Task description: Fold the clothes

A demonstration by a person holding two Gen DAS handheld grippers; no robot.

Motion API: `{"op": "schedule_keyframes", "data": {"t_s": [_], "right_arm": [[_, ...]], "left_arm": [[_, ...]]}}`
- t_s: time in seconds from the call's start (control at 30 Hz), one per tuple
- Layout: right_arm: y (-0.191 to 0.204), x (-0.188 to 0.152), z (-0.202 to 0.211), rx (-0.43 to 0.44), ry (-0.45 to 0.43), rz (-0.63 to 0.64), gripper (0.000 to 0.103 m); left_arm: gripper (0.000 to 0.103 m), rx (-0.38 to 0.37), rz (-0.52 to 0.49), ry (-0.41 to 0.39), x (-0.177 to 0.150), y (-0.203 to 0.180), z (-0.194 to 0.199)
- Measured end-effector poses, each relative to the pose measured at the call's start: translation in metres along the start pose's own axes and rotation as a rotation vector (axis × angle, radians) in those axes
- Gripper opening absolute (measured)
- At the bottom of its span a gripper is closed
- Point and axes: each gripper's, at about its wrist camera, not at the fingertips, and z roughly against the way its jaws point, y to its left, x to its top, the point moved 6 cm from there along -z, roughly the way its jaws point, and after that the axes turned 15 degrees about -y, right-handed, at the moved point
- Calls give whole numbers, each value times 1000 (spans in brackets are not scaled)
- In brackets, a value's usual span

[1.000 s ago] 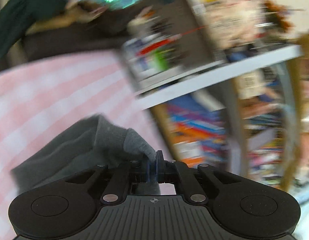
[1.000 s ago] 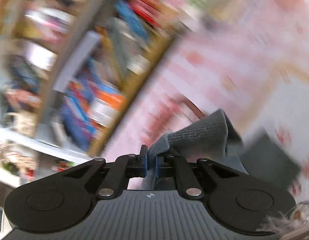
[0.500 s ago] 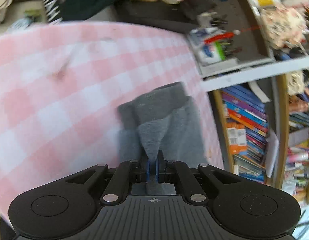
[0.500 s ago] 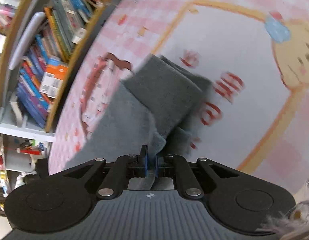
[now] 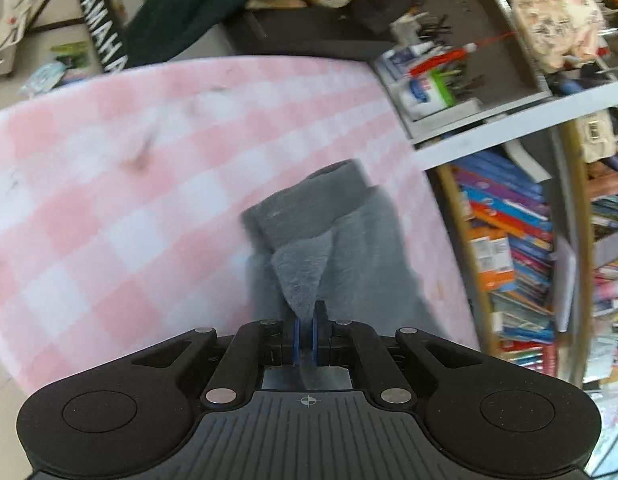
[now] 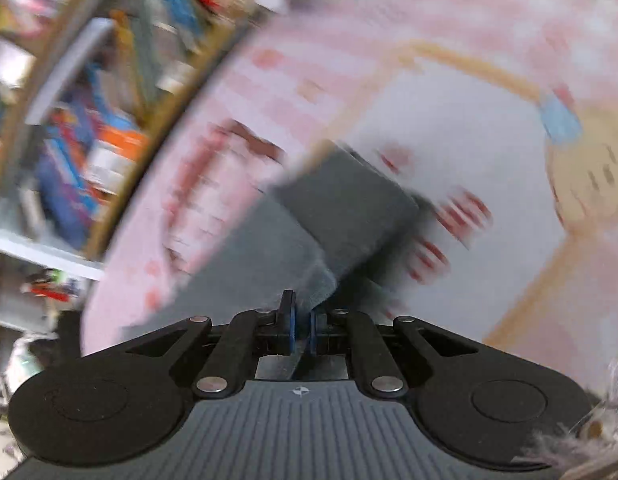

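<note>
A grey fleece garment (image 5: 349,248) lies folded on the pink checked blanket (image 5: 109,200), its ribbed cuff end on top at the far side. My left gripper (image 5: 307,320) is shut on a pointed corner of that grey cloth, low over the blanket. In the blurred right wrist view the same garment (image 6: 341,200) lies on the blanket's white cartoon panel (image 6: 469,140). My right gripper (image 6: 302,320) has a corner of the cloth between its pads, and its jaws are just opening.
A bookshelf (image 5: 509,240) packed with books stands just past the blanket's right edge, below a white shelf with pens and bottles (image 5: 437,80). Beyond the blanket are a person's dark green sleeve (image 5: 197,0) and a black sign (image 5: 103,36). The bookshelf (image 6: 89,140) fills the right wrist view's left side.
Both grippers have come down and tipped forward with the grey cloth. The garment, bunched at the fingers a second ago, now lies flat and folded on the blanket.
</note>
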Motion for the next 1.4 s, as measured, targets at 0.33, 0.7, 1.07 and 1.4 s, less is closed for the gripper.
{"op": "schedule_keyframes", "data": {"t_s": [0.33, 0.7, 1.07, 1.4], "right_arm": [[-21, -1, 19, -65, -25, -19, 37], [12, 15, -29, -23, -24, 54, 14], [79, 69, -3, 200, -201, 20, 10], [6, 15, -32, 2, -80, 25, 10]], "left_arm": [[41, 61, 36, -27, 7, 21, 4], [13, 25, 76, -55, 12, -2, -54], [8, -201, 96, -173, 45, -60, -34], [10, -10, 60, -81, 13, 9, -43]]}}
